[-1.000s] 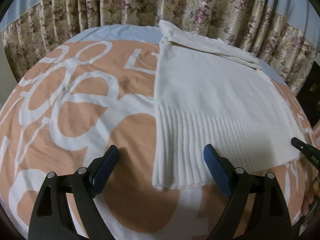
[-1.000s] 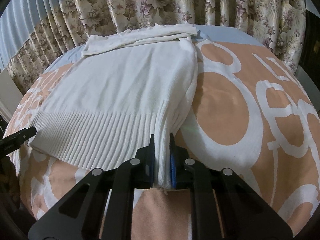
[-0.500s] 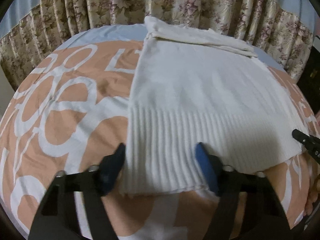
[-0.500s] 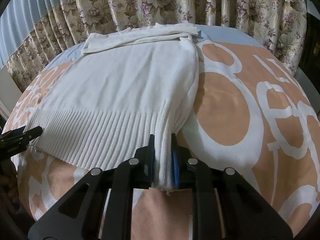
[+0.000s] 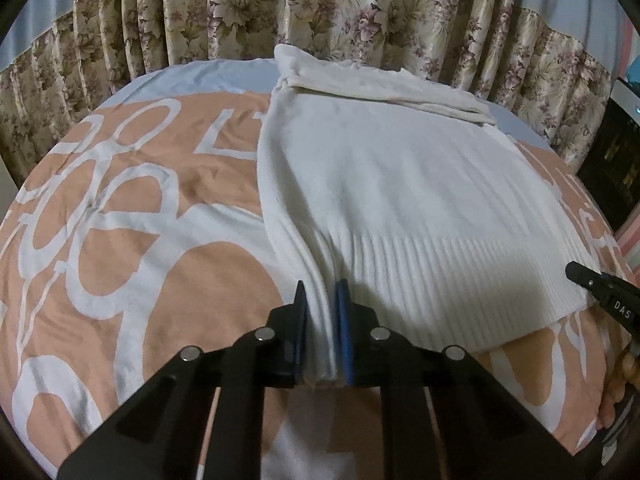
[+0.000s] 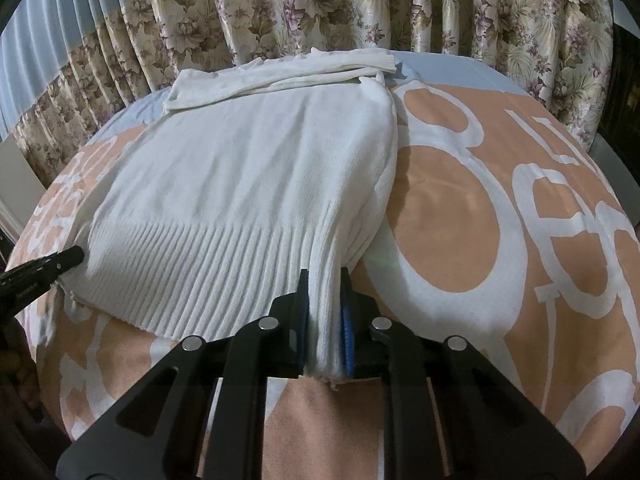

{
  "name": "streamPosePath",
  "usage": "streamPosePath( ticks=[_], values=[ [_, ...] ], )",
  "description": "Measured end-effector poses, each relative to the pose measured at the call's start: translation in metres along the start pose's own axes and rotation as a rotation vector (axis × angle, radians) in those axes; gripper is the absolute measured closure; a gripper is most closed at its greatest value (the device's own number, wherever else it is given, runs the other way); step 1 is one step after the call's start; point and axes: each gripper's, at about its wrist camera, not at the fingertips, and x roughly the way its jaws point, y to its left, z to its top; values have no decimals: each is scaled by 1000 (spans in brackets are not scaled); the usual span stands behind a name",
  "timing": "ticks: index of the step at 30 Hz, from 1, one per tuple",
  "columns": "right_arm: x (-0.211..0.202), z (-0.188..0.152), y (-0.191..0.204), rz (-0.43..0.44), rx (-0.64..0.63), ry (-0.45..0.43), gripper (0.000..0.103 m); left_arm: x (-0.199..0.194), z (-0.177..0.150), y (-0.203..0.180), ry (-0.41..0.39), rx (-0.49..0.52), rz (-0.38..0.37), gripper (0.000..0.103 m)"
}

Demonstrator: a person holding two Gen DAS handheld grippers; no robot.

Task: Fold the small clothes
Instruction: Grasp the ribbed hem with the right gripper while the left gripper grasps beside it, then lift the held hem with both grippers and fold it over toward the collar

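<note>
A white knit sweater (image 5: 400,184) lies flat on the bed, ribbed hem toward me, sleeves folded across its far end. It also shows in the right wrist view (image 6: 240,184). My left gripper (image 5: 321,300) is shut on the hem's left corner. My right gripper (image 6: 325,280) is shut on the hem's right corner. Each gripper's tip shows in the other's view, the right one at the right edge of the left wrist view (image 5: 600,292), the left one at the left edge of the right wrist view (image 6: 40,272).
The bed cover (image 5: 140,240) is peach with large white shapes and a pale blue far end. Floral curtains (image 6: 360,8) hang close behind the bed. A dark piece of furniture (image 5: 612,168) stands at the right.
My left gripper moved onto the hem's left corner and shut on it, bunching the cloth. My right gripper stayed shut on the right corner.
</note>
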Motion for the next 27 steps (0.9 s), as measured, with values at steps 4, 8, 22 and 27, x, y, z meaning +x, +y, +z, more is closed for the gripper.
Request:
streamPosePath(
  ticks=[4, 8, 22, 27],
  values=[
    [-6, -2, -4, 22, 29, -24, 92, -9, 1, -3, -13, 24, 14, 89],
    [-14, -5, 0, 25, 35, -40, 93, -15, 1, -4, -15, 25, 30, 90],
    [-46, -13, 12, 30, 25, -38, 93, -41, -4, -10, 0, 47, 75, 89],
    [-61, -18, 11, 35, 34, -35, 93, -55, -11, -10, 3, 57, 67, 89]
  ],
)
